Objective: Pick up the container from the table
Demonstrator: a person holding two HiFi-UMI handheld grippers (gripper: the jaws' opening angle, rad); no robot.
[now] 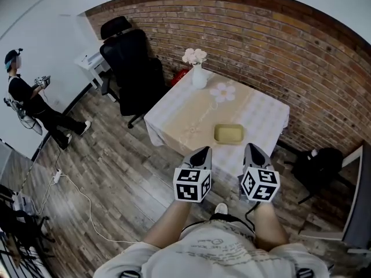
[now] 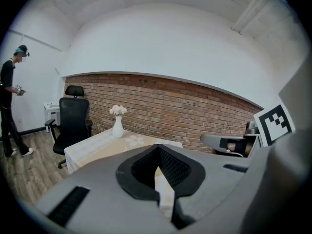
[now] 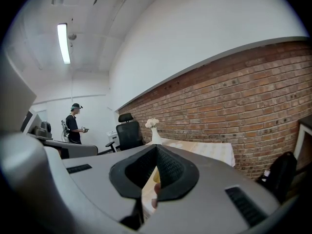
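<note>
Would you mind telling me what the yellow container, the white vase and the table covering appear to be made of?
Container: likely matte plastic, going by its even yellow colour and rounded moulded rim. Vase: probably ceramic, as it is smooth and plain white. Table covering: cloth, since it hangs over the edges in soft folds.

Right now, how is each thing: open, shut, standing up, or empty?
left hand-held gripper, shut, holding nothing.
right hand-held gripper, shut, holding nothing.
container, empty, flat on the table, untouched.
vase, upright, holding flowers.
office chair, upright, nobody in it.
</note>
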